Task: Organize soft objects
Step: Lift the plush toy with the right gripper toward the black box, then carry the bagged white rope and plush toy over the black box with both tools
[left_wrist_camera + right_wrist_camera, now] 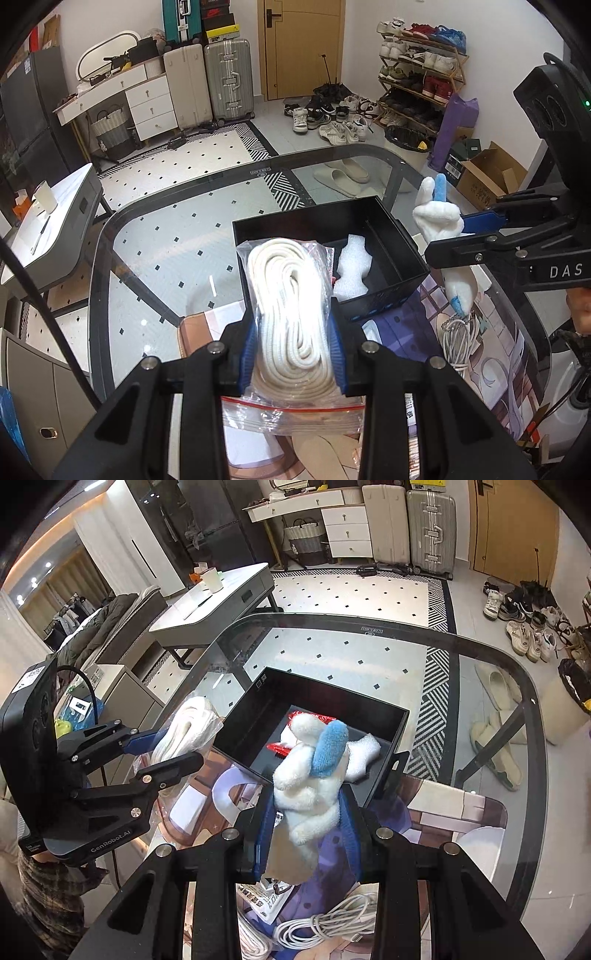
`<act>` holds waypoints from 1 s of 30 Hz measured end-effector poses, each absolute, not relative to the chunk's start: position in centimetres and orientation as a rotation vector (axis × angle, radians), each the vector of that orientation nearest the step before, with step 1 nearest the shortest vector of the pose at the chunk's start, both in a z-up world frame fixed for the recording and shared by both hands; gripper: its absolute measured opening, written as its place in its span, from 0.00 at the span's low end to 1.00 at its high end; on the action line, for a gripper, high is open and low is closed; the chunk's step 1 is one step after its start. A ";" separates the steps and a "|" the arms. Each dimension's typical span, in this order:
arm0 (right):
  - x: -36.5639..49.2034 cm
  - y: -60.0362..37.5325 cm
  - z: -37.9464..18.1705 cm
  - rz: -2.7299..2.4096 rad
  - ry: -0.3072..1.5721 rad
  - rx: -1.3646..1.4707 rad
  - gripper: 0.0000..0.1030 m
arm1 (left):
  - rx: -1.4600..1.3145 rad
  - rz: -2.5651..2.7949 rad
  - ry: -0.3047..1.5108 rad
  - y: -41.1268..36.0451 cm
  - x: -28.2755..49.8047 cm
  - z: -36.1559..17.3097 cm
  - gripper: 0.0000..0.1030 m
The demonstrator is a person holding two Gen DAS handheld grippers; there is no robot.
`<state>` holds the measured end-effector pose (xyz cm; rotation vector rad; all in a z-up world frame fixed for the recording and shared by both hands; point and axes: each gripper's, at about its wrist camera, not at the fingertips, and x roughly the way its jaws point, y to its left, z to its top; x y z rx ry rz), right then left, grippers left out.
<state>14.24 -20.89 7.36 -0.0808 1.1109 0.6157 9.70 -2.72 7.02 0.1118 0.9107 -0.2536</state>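
Note:
My left gripper (293,350) is shut on a clear zip bag of coiled white rope (288,306), held above the table just before the black box (391,221). It also shows in the right wrist view (184,727). My right gripper (308,827) is shut on a white and blue plush toy (314,775), held up beside the box's right side; it shows in the left wrist view (439,214) too. Inside the box (258,701) lie a white foam piece (352,269) and a red packet (280,747).
The glass table (155,236) carries a printed mat (443,805). A coiled white cable (325,919) and a beaded chain (454,325) lie on the mat. A grey side table (221,602), suitcases, shoes and a bin stand on the floor beyond.

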 end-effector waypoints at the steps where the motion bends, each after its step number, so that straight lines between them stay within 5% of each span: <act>1: 14.4 -20.9 7.4 0.616 1.109 -0.077 0.32 | 0.113 -0.253 0.909 -2.7 9.9 7.1 0.31; 30: 20.5 -19.7 6.6 0.615 1.112 -0.033 0.32 | 0.096 -0.276 0.927 -3.8 16.9 6.5 0.31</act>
